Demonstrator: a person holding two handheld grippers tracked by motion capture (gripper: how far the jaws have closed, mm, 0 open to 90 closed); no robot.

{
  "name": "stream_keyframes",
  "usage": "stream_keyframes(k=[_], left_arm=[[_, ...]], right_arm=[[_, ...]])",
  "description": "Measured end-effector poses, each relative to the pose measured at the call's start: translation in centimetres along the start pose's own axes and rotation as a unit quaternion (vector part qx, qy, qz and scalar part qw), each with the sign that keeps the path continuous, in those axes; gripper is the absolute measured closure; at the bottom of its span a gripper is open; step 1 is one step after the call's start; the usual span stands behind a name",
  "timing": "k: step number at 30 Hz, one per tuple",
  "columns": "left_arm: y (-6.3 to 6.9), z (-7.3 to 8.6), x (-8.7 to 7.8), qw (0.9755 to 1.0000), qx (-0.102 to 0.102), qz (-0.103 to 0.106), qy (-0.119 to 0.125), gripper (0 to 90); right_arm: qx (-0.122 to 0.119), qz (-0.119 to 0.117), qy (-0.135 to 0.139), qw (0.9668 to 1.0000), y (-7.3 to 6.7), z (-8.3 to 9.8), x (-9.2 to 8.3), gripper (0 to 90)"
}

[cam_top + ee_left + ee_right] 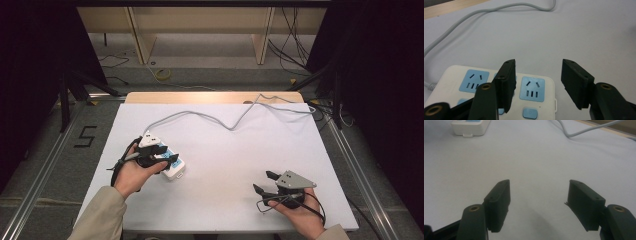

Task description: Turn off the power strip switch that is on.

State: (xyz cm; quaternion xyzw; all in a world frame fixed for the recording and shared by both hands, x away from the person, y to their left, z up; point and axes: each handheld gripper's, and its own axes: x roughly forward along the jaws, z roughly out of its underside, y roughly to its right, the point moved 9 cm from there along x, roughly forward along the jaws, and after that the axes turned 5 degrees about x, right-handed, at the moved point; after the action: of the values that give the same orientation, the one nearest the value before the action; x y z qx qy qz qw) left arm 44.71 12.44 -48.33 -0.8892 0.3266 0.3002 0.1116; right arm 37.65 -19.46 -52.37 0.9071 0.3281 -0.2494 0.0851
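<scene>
A white power strip (pixel 176 170) with blue sockets lies on the left part of the white table (pixel 240 145), and its grey cable (pixel 200 114) snakes to the far right edge. My left gripper (pixel 169 153) hovers over the strip's near end and is open. In the left gripper view its gripper (pixel 538 63) has one jaw above the power strip (pixel 532 87) and the other beyond the strip's end, with no pad pressing on it. My right gripper (pixel 261 180) rests open at the front right with bare table between its jaws. The right gripper view has the strip (pixel 470 126) far off.
A wooden strip (pixel 210 97) borders the table's far edge. Beyond it the floor carries loose cables and a yellow roll (pixel 162 75). A mark like a 5 (pixel 85 136) is on the floor at the left. Dark stands flank both sides.
</scene>
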Motion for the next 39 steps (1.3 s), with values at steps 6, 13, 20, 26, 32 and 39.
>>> stream_keyframes(k=[6, 13, 20, 26, 32, 39], left_arm=[[0.8, 0.3, 0.2, 0.9999, 0.009, 0.008, -0.005, 44.3], [1.4, 0.3, 0.1, 0.9997, 0.020, 0.012, 0.000, 43.0], [1.9, 0.5, 0.0, 0.9994, 0.029, 0.019, 0.001, 41.6], [2.4, 0.7, -0.2, 0.9988, 0.040, 0.027, 0.003, 40.9], [2.8, 0.9, -0.3, 0.9979, 0.057, 0.031, 0.005, 39.7], [3.0, 1.4, -0.5, 0.9972, 0.066, 0.033, 0.009, 37.7]], right_arm=[[-0.002, -0.001, 0.001, 1.0000, 0.0, 0.0, 0.0, 34.0], [-0.005, -0.007, 0.003, 1.0000, -0.2, -0.1, 0.0, 31.8], [-0.009, -0.009, 0.005, 0.9999, -0.3, -0.1, 0.0, 30.7], [-0.008, -0.010, 0.006, 0.9999, -0.3, -0.1, 0.0, 30.2], [-0.011, -0.014, 0.006, 0.9998, -0.4, -0.1, 0.0, 30.0], [-0.012, -0.016, 0.006, 0.9998, -0.4, -0.1, -0.1, 29.6]])
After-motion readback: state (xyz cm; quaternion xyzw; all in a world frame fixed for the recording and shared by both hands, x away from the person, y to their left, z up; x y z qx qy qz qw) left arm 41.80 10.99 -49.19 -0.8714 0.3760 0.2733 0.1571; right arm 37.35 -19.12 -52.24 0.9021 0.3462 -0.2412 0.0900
